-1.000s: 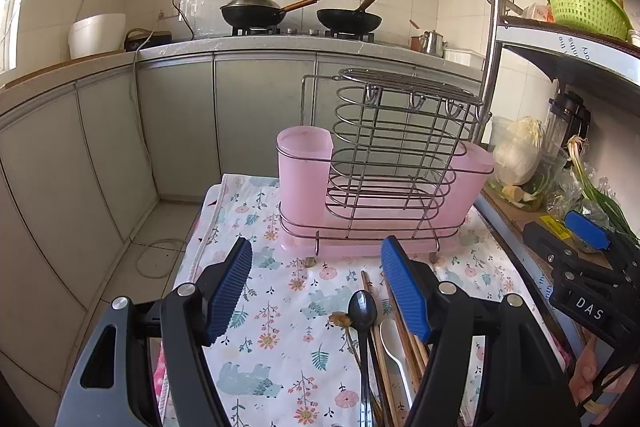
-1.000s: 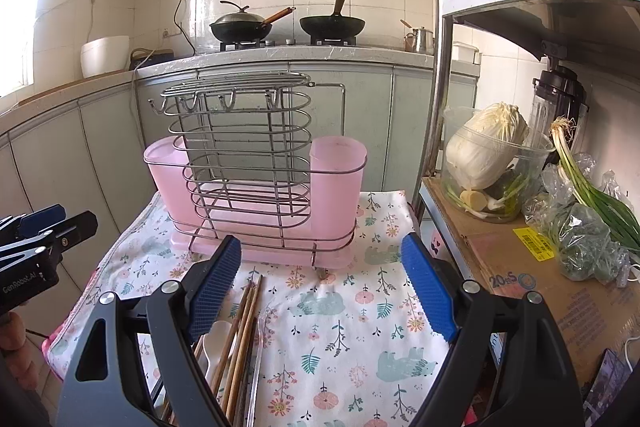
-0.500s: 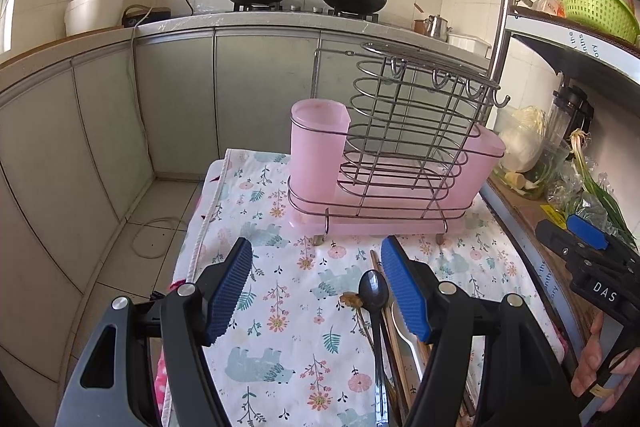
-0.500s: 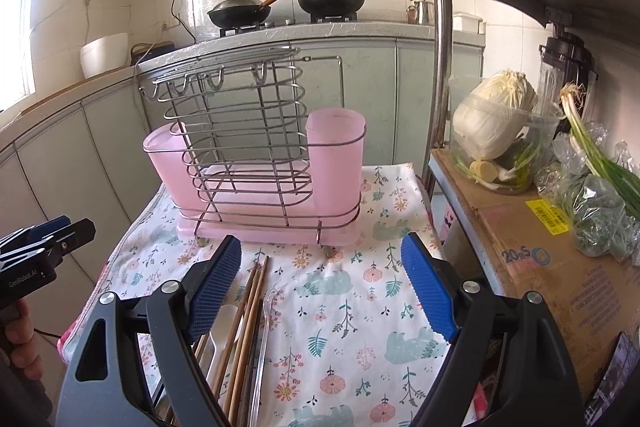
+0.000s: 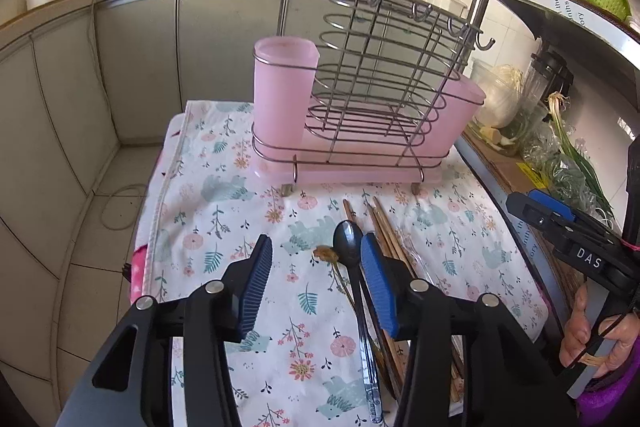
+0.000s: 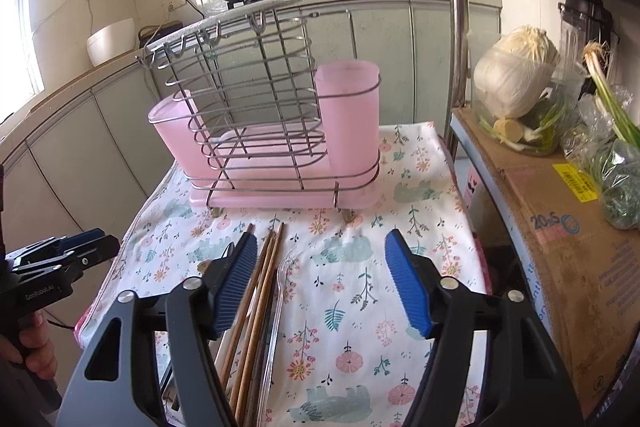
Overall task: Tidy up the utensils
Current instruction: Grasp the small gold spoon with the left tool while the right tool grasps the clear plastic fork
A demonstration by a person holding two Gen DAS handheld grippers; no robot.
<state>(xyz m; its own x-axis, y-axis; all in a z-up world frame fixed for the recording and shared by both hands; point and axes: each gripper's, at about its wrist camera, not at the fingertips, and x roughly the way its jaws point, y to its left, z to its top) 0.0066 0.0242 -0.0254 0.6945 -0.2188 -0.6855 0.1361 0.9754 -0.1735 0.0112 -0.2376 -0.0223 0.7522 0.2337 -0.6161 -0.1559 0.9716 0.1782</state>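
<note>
We find the utensils lying in a loose bundle on the floral cloth (image 5: 224, 211), at about 6 o'clock from the pink wire rack (image 5: 360, 115), well short of its feet. In the left wrist view a black spoon (image 5: 347, 235) lies with its bowl toward the rack, wooden chopsticks (image 5: 386, 231) fanned just beside it at 3 o'clock. In the right wrist view the same chopsticks (image 6: 264, 267) run alongside a clear plastic fork (image 6: 280, 283).

Our left gripper (image 5: 316, 281) tilts down over the cloth, its jaws closing with only bare cloth between them; the spoon lies just beside the right-hand pad, whether touching we cannot tell. Our right gripper (image 6: 320, 283) also tilts down, jaws closing on nothing; the chopsticks lie next to its left-hand pad and pass under that finger. Each hand (image 5: 592, 331) grips its handle low at the frame edge.

The cloth drops off toward the tiled floor (image 5: 100, 227) at 9 o'clock, and a cardboard box (image 6: 560, 227) crowds the table at 3 o'clock. Open cloth lies between utensils and rack.

The rack is thin chrome wire with hooks along the top, holding two frosted pink plastic cups (image 5: 280, 95) at its ends over a pink tray. The gripper pads are ribbed blue rubber on matte black fingers.
</note>
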